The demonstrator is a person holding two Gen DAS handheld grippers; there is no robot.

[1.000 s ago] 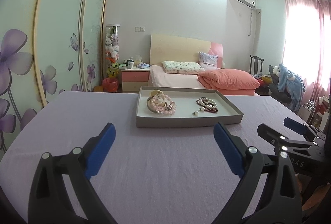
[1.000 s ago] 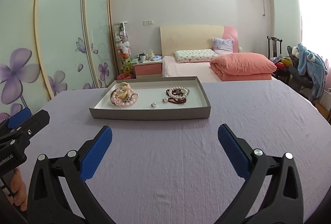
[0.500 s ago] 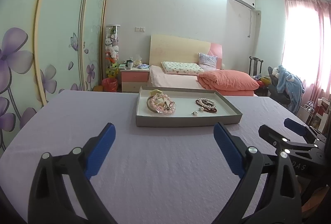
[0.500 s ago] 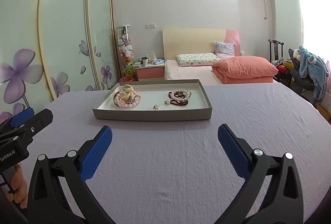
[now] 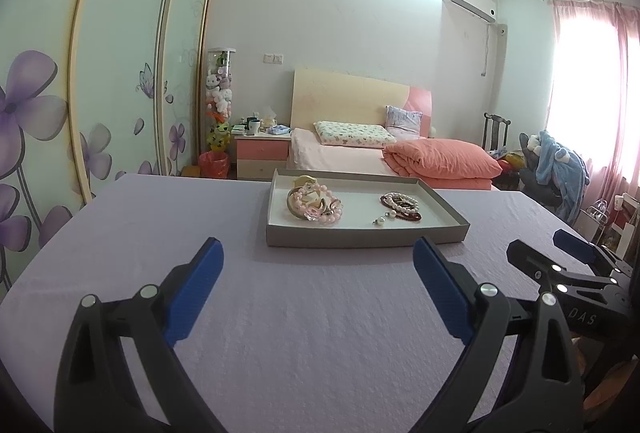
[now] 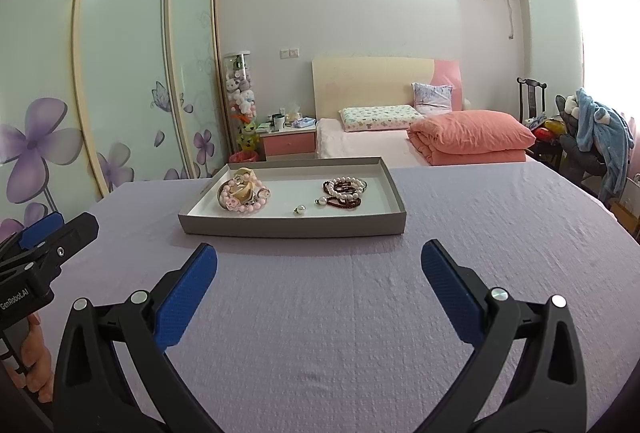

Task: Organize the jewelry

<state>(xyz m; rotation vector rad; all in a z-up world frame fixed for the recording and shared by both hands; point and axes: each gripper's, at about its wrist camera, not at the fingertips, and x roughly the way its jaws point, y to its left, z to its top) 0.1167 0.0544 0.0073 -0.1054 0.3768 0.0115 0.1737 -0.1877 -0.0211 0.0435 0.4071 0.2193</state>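
All jewelry sits in the shallow grey cardboard tray (image 6: 288,225), mid-frame: pink bead heap (image 6: 243,196) left, pearl/dark bracelets (image 6: 345,191) right, loose pearl (image 6: 300,209) between. Sorted or not, can't tell. Your left claw (image 5: 316,293) & right claw (image 6: 320,289) both gape wide, holding nothing.

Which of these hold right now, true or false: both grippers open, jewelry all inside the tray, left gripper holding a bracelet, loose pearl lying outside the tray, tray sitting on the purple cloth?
1. Both grippers are open. True: the left gripper and right gripper are spread wide and hold nothing.
2. All jewelry is in the tray. True.
3. The left gripper holds a bracelet. False: the pink bracelet lies in the tray.
4. The pearl lies outside the tray. False: it is inside, between the two piles.
5. The tray sits on the purple cloth. True.
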